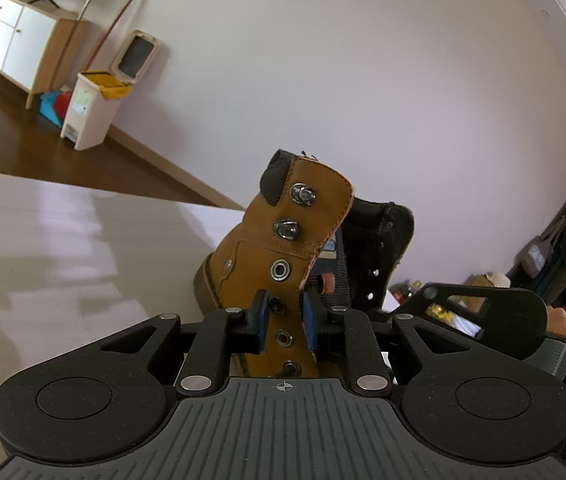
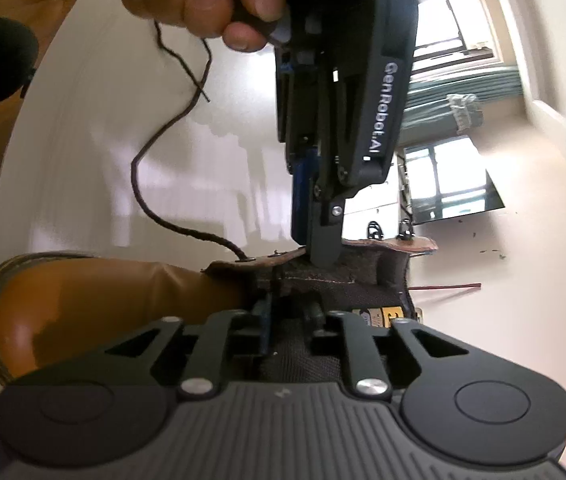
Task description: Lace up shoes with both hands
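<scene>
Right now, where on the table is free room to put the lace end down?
The pale table is bare to the left of the tan boot, as the left wrist view shows. It is crowded at the boot: the left gripper clamps the eyelet flap, and the brown lace trails across the tabletop beyond the boot's toe.

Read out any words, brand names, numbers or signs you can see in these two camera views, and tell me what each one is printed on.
"GenRobot.AI": white letters down the side of the left gripper, seen in the right wrist view.
Yellow label inside the boot: print too blurred and hidden to read.
Sticker on the white pedal bin in the left wrist view: too small to read.
Nothing else legible.
</scene>
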A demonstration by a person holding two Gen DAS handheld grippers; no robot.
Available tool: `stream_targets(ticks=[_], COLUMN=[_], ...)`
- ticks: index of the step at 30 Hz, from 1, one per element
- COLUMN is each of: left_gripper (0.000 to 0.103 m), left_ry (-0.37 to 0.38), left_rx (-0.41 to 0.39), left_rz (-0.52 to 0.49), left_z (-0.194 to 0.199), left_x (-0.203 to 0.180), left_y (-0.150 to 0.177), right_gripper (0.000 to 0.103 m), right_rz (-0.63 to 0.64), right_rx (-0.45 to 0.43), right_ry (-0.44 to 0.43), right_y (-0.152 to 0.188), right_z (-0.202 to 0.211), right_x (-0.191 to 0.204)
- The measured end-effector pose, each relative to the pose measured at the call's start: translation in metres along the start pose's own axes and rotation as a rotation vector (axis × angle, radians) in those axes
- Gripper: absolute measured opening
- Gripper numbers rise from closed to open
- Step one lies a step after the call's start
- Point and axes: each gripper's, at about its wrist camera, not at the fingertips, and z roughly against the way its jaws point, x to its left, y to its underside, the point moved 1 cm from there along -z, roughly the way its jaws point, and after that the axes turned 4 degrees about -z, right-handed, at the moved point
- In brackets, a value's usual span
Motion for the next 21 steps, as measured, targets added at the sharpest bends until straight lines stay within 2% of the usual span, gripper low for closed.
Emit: stream_targets(ticks=[3, 6, 7, 8, 11, 21], left_gripper=[0.023, 0.023, 0.023, 0.023, 0.023, 0.027], left_ry=[-0.002, -0.002, -0.002, -0.002, -0.001, 0.018], left_rx=[0.001, 0.001, 0.001, 0.003, 0.005, 0.014], left_rz=[0.004, 0.004, 0.003, 0.001, -0.005, -0.057], left_z=[0.000, 0.001, 0.001, 0.001, 0.001, 0.015], left_x=[0.001, 0.001, 0.001, 0.000, 0.001, 0.006], left_y=[0.000, 0.000, 0.000, 0.000, 0.000, 0.006], right_gripper=[0.025, 0.016, 0.006, 0.005, 0.004, 0.005], right_rz=[-0.028, -0.053, -0.069, -0.086, -0.144, -0.176], right_rx=[-0.013, -0.017, -0.016, -0.014, -0.020, -0.059], right_ry=[-0.001, -0.029, -0.039, -0.050, -0.083, -0.117], right_y=[0.003, 0.003, 0.003, 0.003, -0.001, -0.008], right_z=[0.004, 0.008, 0.008, 0.008, -0.017, -0.014], right_x=[-0.004, -0.006, -0.007, -0.010, -0.024, -0.034])
